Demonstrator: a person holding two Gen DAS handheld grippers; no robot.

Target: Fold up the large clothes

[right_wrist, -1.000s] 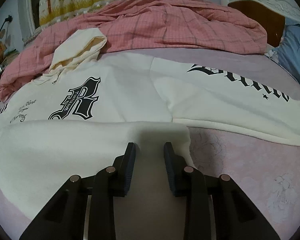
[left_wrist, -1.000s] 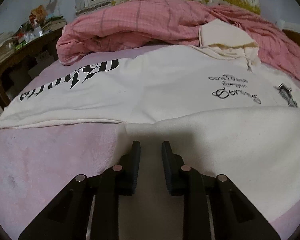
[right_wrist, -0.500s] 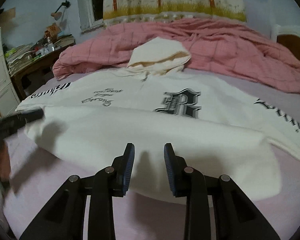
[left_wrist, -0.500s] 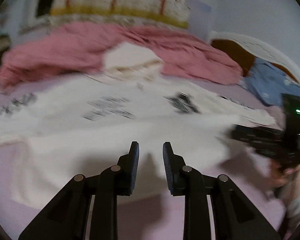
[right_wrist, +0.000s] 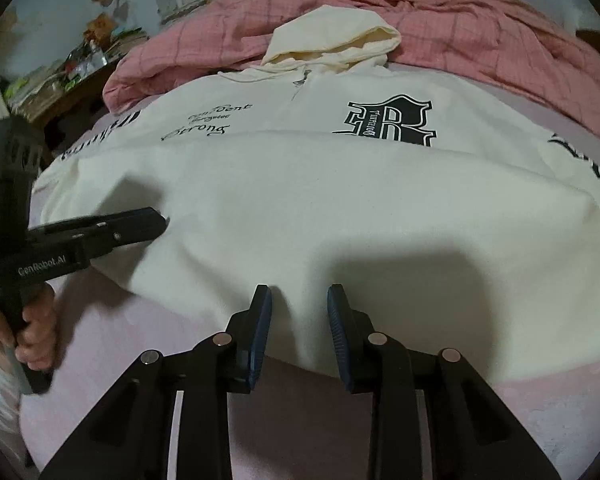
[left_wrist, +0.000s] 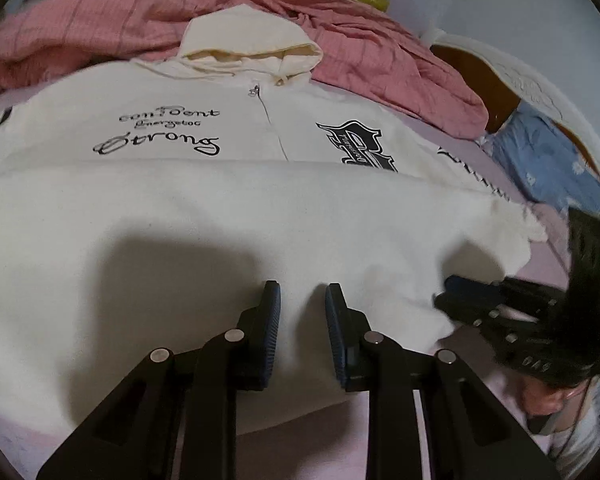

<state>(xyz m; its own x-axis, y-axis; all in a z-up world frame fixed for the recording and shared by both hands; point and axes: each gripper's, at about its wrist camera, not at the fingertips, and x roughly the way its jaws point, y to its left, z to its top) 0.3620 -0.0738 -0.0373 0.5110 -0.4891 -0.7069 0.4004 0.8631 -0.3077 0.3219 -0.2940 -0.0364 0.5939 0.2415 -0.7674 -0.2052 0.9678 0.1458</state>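
The cream hoodie (left_wrist: 260,208) lies front-up on my pink bed sheet (right_wrist: 140,360), its lower half folded up over the chest so the fold edge cuts the black "R" print (right_wrist: 392,120). The hood (left_wrist: 248,44) rests against the rumpled pink blanket (left_wrist: 380,52). My left gripper (left_wrist: 302,300) hovers over the folded panel, its fingers (left_wrist: 272,320) slightly parted, nothing between them. My right gripper (right_wrist: 299,304) is likewise slightly parted and empty above the panel's near edge. Each appears in the other's view, at opposite side edges of the panel. A blue pillow (left_wrist: 548,160) lies at the headboard.
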